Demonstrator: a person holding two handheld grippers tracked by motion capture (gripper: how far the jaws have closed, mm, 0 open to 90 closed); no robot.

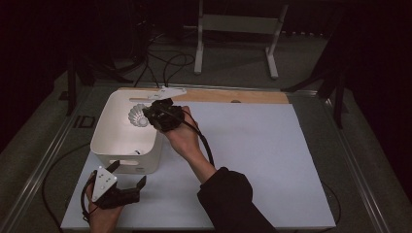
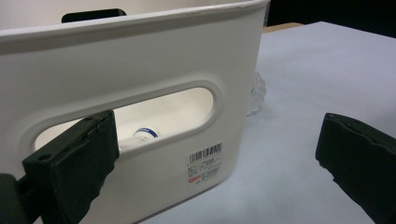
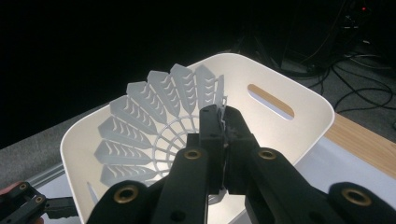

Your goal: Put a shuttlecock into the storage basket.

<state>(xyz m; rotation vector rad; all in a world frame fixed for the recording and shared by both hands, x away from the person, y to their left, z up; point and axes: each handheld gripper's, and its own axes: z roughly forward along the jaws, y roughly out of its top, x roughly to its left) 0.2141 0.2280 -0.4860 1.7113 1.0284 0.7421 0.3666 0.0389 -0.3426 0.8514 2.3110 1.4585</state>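
**benchlurker:** So what's going on with the shuttlecock (image 1: 138, 116) here? Where's it sitting?

**gripfan22:** It's hanging over the inside of the white bin (image 1: 108, 143), toward the far right part of it. The right gripper (image 1: 154, 114) is pinching it, jaws pressed together on the edge of the plastic skirt. In the right gripper view you're looking right along those jaws and the white skirt (image 3: 154, 116) is fanning out to the left of them, with the bin's rim (image 3: 322, 105) curving around behind.

**benchlurker:** And the other hand?

**gripfan22:** The left gripper (image 1: 128, 175) is sitting low at the near left of the white mat (image 1: 252, 160), just in front of the bin's near wall. Its jaws are spread wide and aren't gripping anything. In the left gripper view one jaw is lying right across the handle slot (image 2: 140, 116) in that wall, the other is well off to the right over bare mat. Can't tell if the jaw is actually touching the wall.

**benchlurker:** Anything else around?

**gripfan22:** Through the slot something white with a blue band (image 2: 145, 133) is lying in the bin, too little showing to say what. A barcode sticker (image 2: 205, 163) is stuck on the wall below the slot, and something clear and bumpy (image 2: 257, 93) is peeking out just past the bin's corner.
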